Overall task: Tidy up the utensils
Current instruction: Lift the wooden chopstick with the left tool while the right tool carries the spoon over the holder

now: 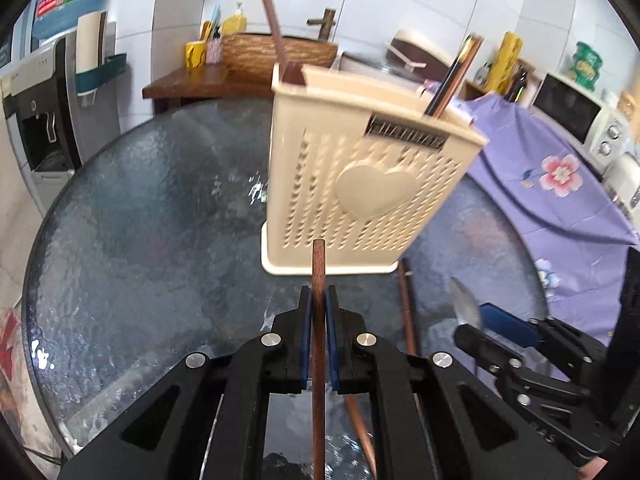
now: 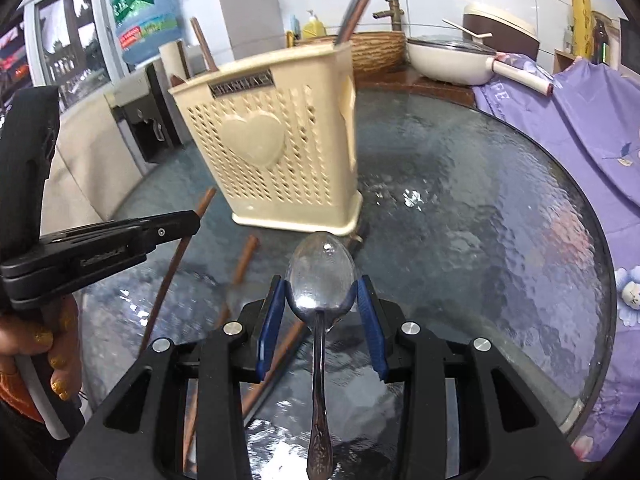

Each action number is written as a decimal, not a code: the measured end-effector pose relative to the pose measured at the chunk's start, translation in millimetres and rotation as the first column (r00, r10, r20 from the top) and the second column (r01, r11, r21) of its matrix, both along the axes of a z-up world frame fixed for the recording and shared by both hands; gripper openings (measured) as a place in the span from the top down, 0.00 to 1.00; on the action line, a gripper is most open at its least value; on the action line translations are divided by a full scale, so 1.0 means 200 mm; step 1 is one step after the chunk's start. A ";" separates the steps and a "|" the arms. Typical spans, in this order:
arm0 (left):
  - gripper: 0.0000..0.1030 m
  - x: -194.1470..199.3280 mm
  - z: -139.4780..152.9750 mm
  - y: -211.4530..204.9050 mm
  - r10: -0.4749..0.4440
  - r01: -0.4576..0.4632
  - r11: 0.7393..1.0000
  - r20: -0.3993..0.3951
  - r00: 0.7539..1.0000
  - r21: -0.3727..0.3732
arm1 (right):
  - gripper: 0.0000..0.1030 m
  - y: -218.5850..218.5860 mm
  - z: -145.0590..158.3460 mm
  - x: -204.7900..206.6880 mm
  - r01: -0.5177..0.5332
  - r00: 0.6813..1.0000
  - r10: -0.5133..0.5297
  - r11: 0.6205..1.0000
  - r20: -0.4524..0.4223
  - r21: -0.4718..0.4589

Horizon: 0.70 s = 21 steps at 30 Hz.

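From where I stood, there were two grippers, the left gripper (image 1: 319, 308) and the right gripper (image 2: 322, 300), one in each hand. I counted one cream utensil holder (image 1: 360, 196) on one round glass table (image 1: 140, 208), and one metal spoon (image 2: 320, 276). One brown chopstick (image 1: 318, 320) sat between the left fingers, at least two more lay on the glass (image 2: 244, 260), and about three stood in the holder, though blur kept me from being sure.
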<state>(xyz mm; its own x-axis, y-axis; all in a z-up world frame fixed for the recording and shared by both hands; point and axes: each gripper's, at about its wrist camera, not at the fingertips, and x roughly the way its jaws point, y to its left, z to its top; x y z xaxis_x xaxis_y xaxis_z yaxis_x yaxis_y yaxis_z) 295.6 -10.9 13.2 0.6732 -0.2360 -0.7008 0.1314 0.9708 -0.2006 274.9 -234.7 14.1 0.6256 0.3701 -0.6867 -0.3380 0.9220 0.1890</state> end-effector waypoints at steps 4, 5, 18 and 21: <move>0.93 -0.03 0.06 0.01 -0.002 0.002 1.000 0.026 1.000 -0.010 | 0.63 0.00 0.04 -0.01 -0.010 1.000 0.009 1.000 0.011 0.017; 0.93 -0.05 0.07 0.01 -0.003 0.003 1.000 0.030 1.000 -0.016 | 0.63 0.00 0.04 -0.01 -0.011 1.000 0.010 1.000 0.011 0.027; 0.93 -0.18 0.30 0.04 -0.023 0.028 0.999 0.146 0.989 -0.032 | 0.63 -0.05 0.23 -0.09 -0.019 0.996 0.016 0.999 0.086 0.044; 0.93 -0.20 0.34 0.06 -0.019 0.026 0.999 0.165 0.986 -0.040 | 0.63 -0.06 0.27 -0.11 -0.019 0.995 0.014 0.999 0.103 0.043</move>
<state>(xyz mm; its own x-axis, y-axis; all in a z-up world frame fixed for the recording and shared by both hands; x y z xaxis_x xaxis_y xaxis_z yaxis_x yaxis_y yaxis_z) 256.4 1.1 82.1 0.7728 -0.2790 -0.5700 0.1877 0.9585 -0.2147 252.4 -247.6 67.1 0.6857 0.4096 -0.6017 -0.3731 0.9076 0.1927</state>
